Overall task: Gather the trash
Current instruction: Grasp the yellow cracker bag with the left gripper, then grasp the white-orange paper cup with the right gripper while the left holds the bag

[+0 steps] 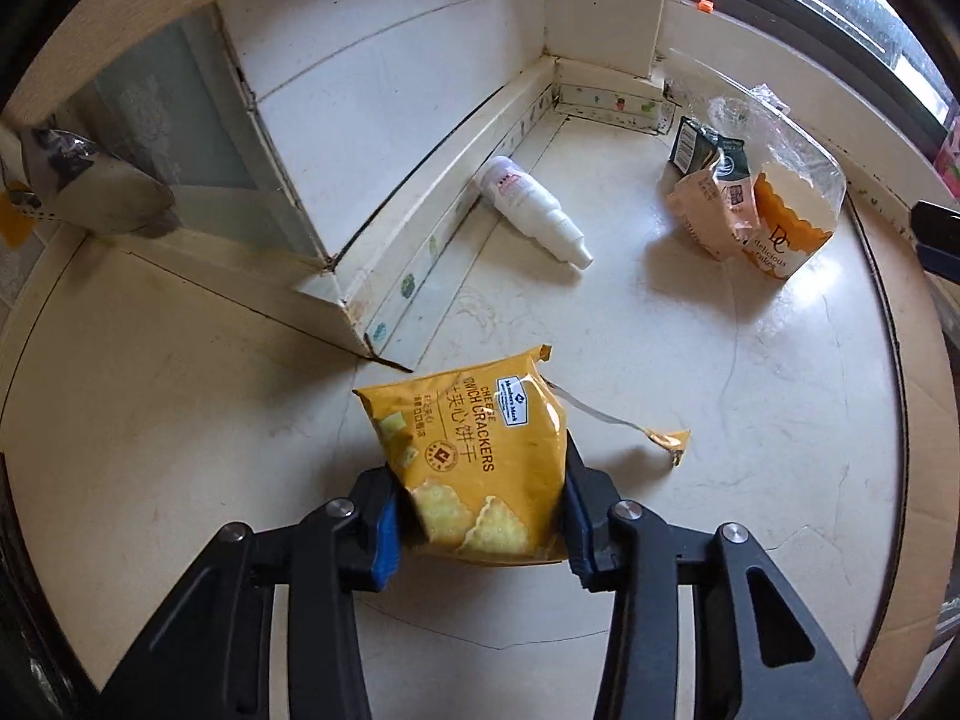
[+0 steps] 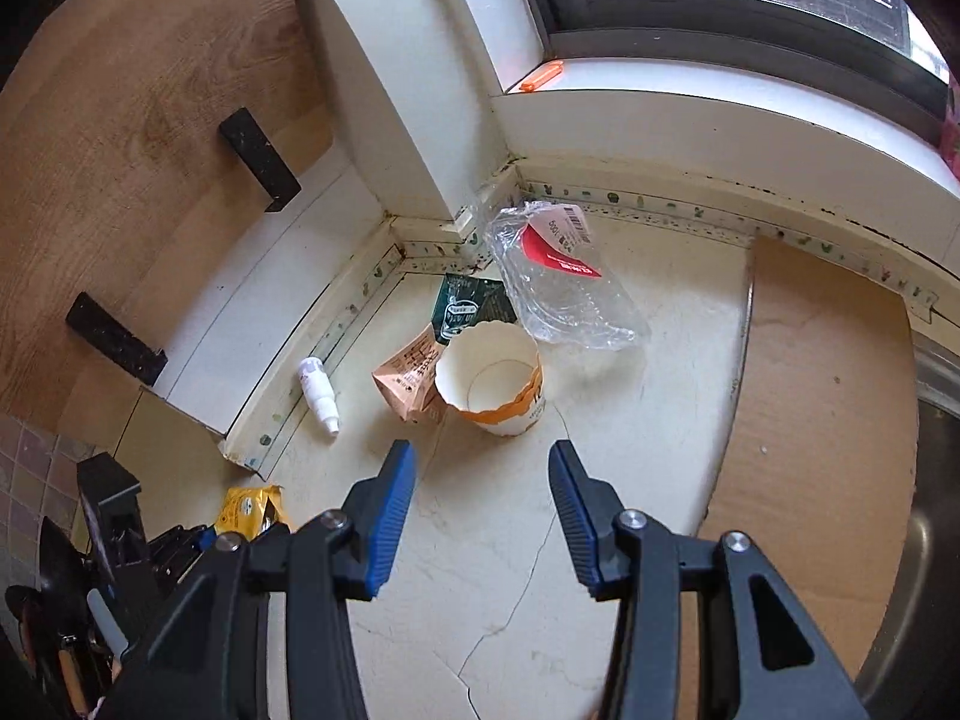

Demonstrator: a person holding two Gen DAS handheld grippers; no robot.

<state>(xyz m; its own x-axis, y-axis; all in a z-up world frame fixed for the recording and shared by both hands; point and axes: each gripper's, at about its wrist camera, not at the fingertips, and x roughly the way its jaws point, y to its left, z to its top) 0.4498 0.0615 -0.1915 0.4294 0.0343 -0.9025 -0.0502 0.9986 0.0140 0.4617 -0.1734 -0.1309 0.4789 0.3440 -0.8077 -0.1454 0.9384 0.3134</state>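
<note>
A yellow cracker packet (image 1: pixel 480 468), printed with pale square crackers and dark red lettering, sits between the blue pads of the black left gripper (image 1: pixel 480 531). On the cream, hairline-cracked bench (image 2: pixel 630 420) lie a white bottle (image 2: pixel 319 387), a white paper cup (image 2: pixel 492 384) with a scalloped orange band, a peach sachet (image 2: pixel 405 381), a dark green sachet (image 2: pixel 468 303) and clear plastic wrap (image 2: pixel 564 294) bearing a red label.

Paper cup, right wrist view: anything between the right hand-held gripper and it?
Nothing visible. The right hand-held gripper is open, with only bare counter between its fingertips and the paper cup. A peach wrapper leans against the cup's left side, off the direct line.
</note>
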